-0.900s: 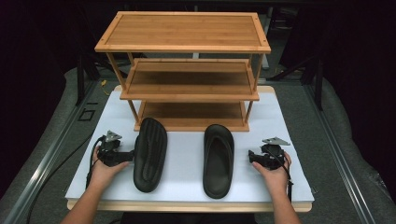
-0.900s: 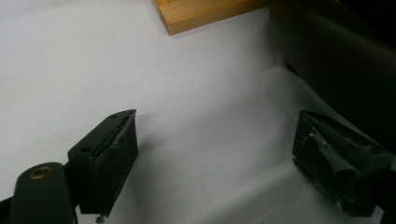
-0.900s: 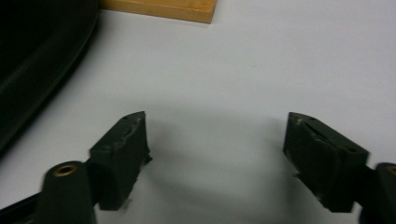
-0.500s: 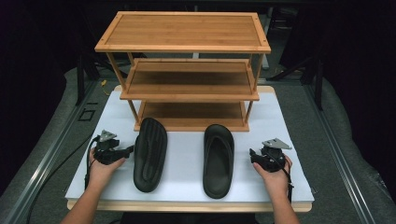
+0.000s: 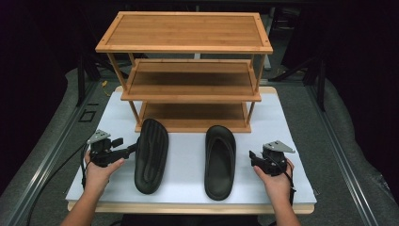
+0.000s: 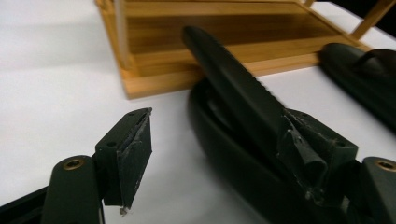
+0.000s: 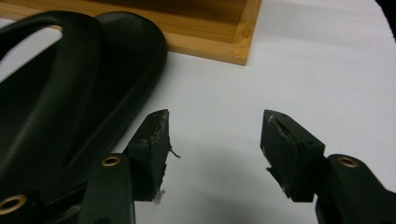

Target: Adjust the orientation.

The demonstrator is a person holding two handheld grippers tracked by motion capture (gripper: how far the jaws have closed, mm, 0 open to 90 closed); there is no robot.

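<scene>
Black sandals, left [image 5: 151, 155] and right [image 5: 219, 161], lie on your worktop [image 5: 188, 141] before the empty rack [image 5: 188, 70]; your left hand-held gripper [image 5: 123, 150] straddles the left sandal's rim unclamped, your right hand-held gripper [image 7: 212, 149] spread beside the other—shelving remains undone.

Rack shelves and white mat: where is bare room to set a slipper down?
All three tiers of the wooden rack are bare. The white mat is free between the two slippers and along its rear corners. Crowded beside each slipper, where the grippers sit.
</scene>
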